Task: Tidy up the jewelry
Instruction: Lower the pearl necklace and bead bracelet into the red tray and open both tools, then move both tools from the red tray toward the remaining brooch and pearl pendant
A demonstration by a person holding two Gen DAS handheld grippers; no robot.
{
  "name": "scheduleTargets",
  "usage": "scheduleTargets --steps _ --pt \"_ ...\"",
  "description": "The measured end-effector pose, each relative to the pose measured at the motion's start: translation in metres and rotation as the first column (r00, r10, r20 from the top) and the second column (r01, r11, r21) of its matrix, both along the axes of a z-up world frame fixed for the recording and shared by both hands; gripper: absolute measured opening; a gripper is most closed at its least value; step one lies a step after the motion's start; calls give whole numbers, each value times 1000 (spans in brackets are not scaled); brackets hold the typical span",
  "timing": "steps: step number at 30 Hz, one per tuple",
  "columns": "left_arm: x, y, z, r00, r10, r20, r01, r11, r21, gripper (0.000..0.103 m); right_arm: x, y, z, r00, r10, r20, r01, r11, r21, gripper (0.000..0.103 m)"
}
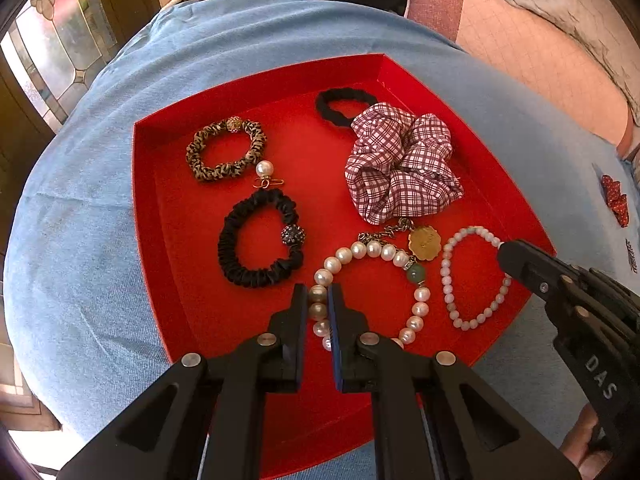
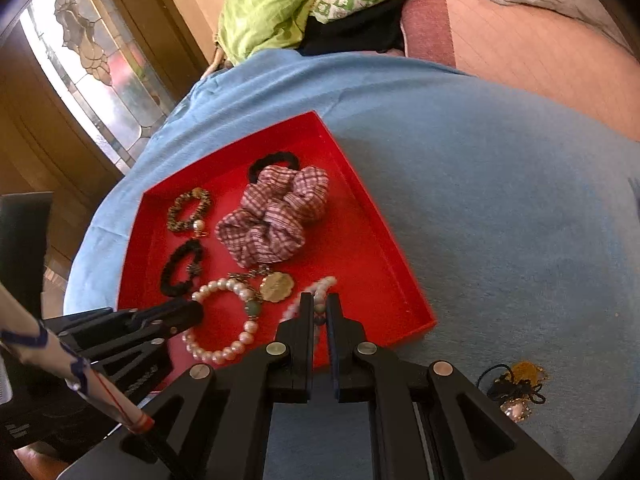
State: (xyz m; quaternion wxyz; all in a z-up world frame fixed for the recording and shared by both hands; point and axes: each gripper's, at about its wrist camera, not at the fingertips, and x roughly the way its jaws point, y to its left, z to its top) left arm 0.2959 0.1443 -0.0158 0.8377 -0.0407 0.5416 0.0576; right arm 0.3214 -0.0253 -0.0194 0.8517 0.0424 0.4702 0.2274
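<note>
A red tray (image 1: 256, 80) lies on a blue cloth and holds the jewelry. My left gripper (image 1: 318, 300) is shut on the near-left side of a white pearl bracelet (image 1: 380, 250), with pearls showing between its fingers. This bracelet has a green bead and a gold tag. The rest of it rests on the tray floor. My right gripper (image 2: 320, 308) is shut on a pale bead bracelet (image 2: 324, 284) at the tray's near right. In the left wrist view its tip (image 1: 505, 250) sits on that bracelet (image 1: 448, 280).
The tray also holds a plaid scrunchie (image 1: 400, 168), a black hair tie (image 1: 340, 106), a leopard-print scrunchie (image 1: 224, 152) and a black scrunchie (image 1: 256, 240). A gold charm on a dark cord (image 2: 516, 388) and a red bow (image 1: 614, 196) lie on the blue cloth (image 2: 500, 200).
</note>
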Motion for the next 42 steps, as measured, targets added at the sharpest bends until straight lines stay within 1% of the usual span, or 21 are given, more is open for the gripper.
scheduleTargets --steps 5,31,32,34,35,37,42 --pt "2 5 0 1000 11 3 -11 1000 -4 10 1 0 -4 1000 -9 15 9 1000 -26 7" --pt "1 8 1 1000 28 4 -27 1000 -11 10 -1 1 -4 999 -20 39 22 998 -59 7" --pt "1 8 1 1000 28 4 -28 1000 -13 11 -1 1 -4 999 -19 39 21 998 -60 7" --pt "1 9 1 1000 30 3 -30 999 -14 16 -1 1 -4 999 -19 38 21 998 -59 7" --pt "1 9 1 1000 31 4 -31 999 -13 23 -1 1 -4 999 -19 37 22 998 -58 7" --pt "1 9 1 999 35 4 -35 999 -9 32 -1 1 -4 999 -19 36 21 998 -56 7" --pt "1 10 1 999 36 4 -36 999 -10 33 -1 0 -3 999 -21 31 22 998 -51 7"
